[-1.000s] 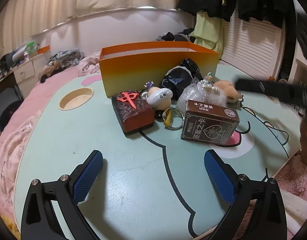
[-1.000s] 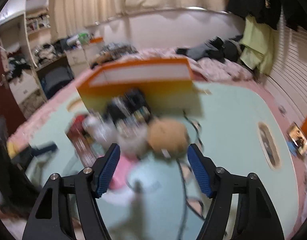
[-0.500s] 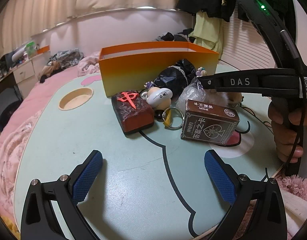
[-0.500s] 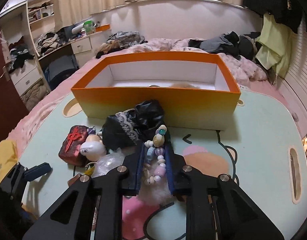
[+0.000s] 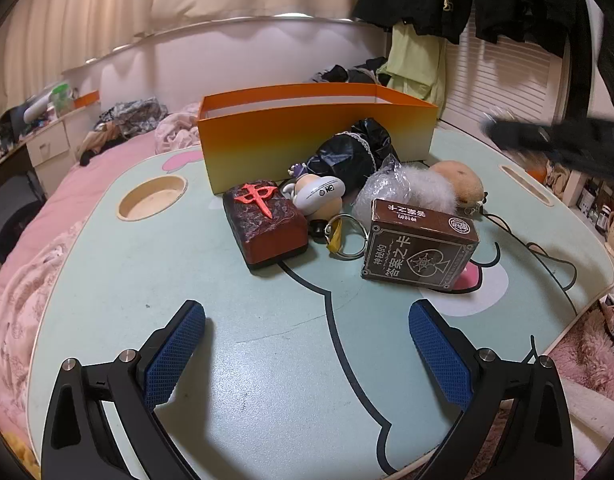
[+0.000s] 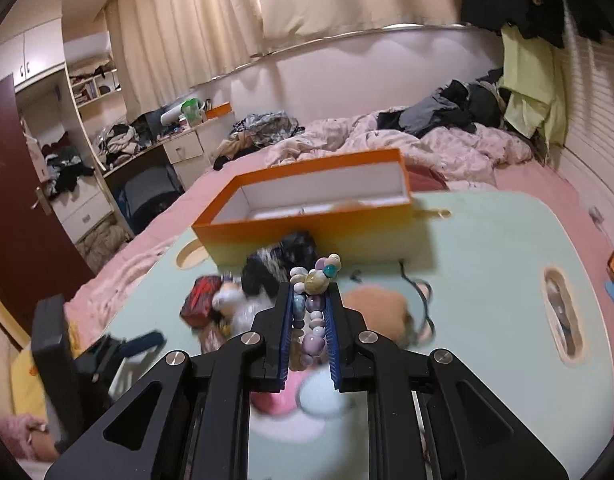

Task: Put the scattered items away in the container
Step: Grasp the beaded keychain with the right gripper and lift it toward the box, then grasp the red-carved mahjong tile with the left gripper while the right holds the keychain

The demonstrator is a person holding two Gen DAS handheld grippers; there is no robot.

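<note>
Right gripper [image 6: 309, 312] clamps a glossy bead string [image 6: 311, 300]; left gripper [image 5: 307, 344] gapes empty.
Only the right view shows the orange box's [image 6: 307, 216] white interior.

Dim warm indoor light, fisheye-bent edges, motion blur in right view.

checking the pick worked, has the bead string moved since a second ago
Yes. The bead string is clamped in the right gripper, whose jaws just closed, and has lifted off the pile towards the orange box.
</note>
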